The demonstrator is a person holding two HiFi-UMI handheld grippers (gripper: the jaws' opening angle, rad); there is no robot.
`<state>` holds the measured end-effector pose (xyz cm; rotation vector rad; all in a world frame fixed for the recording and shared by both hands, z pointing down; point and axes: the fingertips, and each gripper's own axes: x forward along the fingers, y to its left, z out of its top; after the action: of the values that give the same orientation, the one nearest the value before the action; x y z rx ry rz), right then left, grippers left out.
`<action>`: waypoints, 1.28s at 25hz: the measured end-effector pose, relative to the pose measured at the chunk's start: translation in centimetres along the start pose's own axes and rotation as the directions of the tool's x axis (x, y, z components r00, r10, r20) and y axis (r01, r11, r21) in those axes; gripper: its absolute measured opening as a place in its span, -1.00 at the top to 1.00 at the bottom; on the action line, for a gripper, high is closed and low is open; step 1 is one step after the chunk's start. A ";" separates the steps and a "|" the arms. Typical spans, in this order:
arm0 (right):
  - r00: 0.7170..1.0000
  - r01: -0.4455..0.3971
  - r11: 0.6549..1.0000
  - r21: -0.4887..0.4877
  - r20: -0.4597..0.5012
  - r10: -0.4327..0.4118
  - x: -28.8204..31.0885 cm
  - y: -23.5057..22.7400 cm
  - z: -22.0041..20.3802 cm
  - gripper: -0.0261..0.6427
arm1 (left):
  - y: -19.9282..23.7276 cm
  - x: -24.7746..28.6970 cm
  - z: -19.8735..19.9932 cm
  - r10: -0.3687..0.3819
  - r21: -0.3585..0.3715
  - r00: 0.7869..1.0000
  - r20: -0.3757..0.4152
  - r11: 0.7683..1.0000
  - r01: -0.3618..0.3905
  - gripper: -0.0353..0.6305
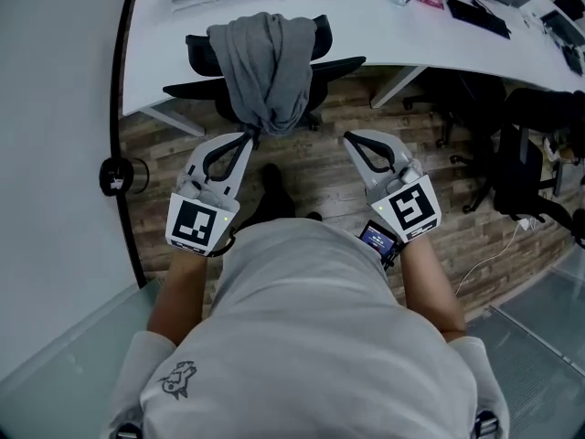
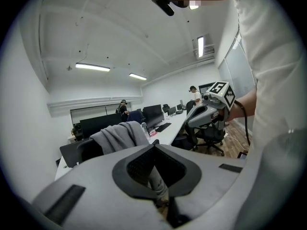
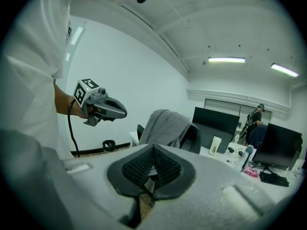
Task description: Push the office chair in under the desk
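The black office chair stands with its seat partly under the white desk, and a grey garment hangs over its backrest. My left gripper is shut and holds nothing; its tip is just short of the garment's lower end. My right gripper is shut too, empty, over the wooden floor to the right of the chair. In the left gripper view the closed jaws point at the draped chair. The right gripper view has the chair ahead of the closed jaws.
More black office chairs stand under the desk at the right. A keyboard and other items lie on the desk. A white wall and a small black round object are at the left. Two people stand far back.
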<state>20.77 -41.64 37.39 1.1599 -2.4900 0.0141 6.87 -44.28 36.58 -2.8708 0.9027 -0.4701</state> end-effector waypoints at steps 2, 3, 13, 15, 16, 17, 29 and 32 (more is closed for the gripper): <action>1.000 -0.003 1.000 0.003 0.002 0.003 -2.0 1.5 -0.5 0.91 | -2.4 -1.2 0.2 -0.005 0.006 1.000 -0.002 1.000 0.006 0.90; 1.000 -0.006 1.000 0.004 0.005 0.006 -3.0 2.2 -0.8 0.91 | -3.5 -1.8 0.2 -0.005 0.005 1.000 -0.003 1.000 0.005 0.90; 0.999 -0.020 1.000 0.008 0.035 0.020 -9.2 8.7 -1.8 0.91 | -9.8 -7.8 -0.5 0.020 0.003 1.000 -0.018 1.000 -0.020 0.90; 0.999 -0.025 1.000 -0.001 0.034 0.025 -9.2 10.1 -1.5 0.91 | -9.8 -9.1 -0.7 0.025 -0.005 1.000 -0.012 1.000 -0.025 0.90; 0.999 -0.025 1.000 -0.002 0.035 0.025 -9.2 10.6 -1.3 0.91 | -9.8 -9.7 -0.8 0.023 -0.007 1.000 -0.012 1.000 -0.023 0.90; 0.999 -0.022 1.000 -0.001 0.038 0.022 -9.1 11.0 -1.0 0.91 | -9.7 -10.1 -0.8 0.019 -0.007 1.000 -0.012 1.000 -0.019 0.90; 0.998 0.023 1.000 0.007 0.057 -0.024 -6.2 18.2 3.2 0.92 | -7.4 -18.5 -1.7 -0.007 -0.035 1.000 0.002 0.999 0.007 0.90; 0.996 0.048 0.998 0.036 0.069 -0.050 -5.7 19.7 3.8 0.92 | -7.0 -20.6 -2.4 -0.015 -0.025 1.000 0.009 1.000 0.015 0.90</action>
<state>8.19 -25.19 34.92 1.2552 -2.5300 0.0029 -6.14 -26.76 34.73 -2.9020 0.8925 -0.4499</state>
